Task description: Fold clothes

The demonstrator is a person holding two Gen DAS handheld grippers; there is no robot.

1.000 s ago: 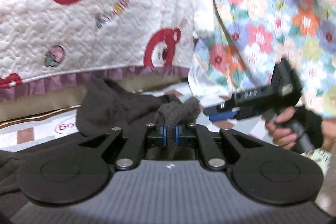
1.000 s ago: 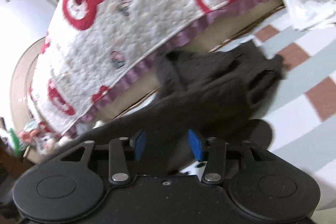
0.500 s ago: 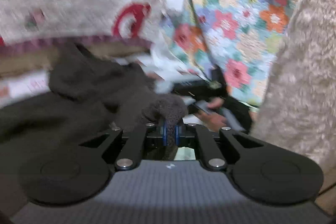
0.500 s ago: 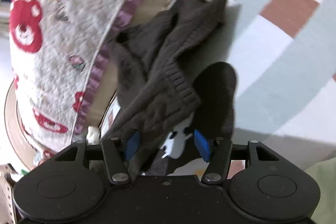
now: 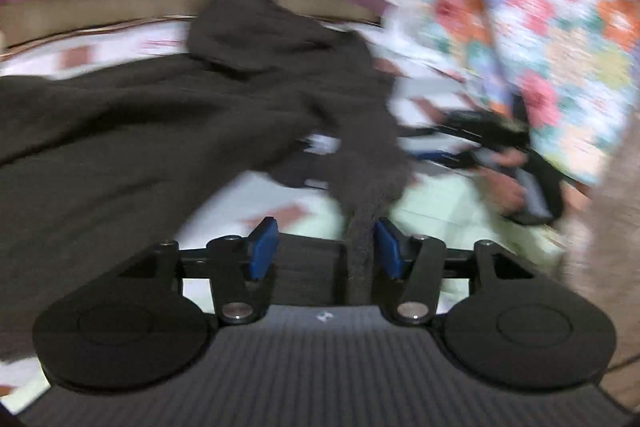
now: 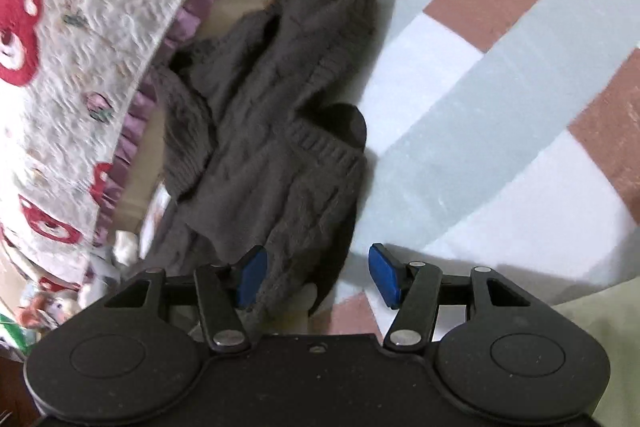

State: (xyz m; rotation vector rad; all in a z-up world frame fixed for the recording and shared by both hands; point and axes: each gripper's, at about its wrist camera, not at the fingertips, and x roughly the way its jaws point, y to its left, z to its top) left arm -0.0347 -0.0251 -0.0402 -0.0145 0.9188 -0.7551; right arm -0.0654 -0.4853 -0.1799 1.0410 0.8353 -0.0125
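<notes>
Home bedroom. Checked bedsheet (image 6: 500, 75) ahead of the right gripper, bear-print quilt (image 6: 80, 39) up-left of it, floral fabric (image 5: 560, 7) hanging up-right of the left gripper.

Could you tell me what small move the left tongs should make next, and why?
Probably close on the sweater strip. The left tongs stand open, and a strip of the dark sweater hangs against only the right pad. The right tongs are open too, so nothing grips the crumpled sweater.
</notes>
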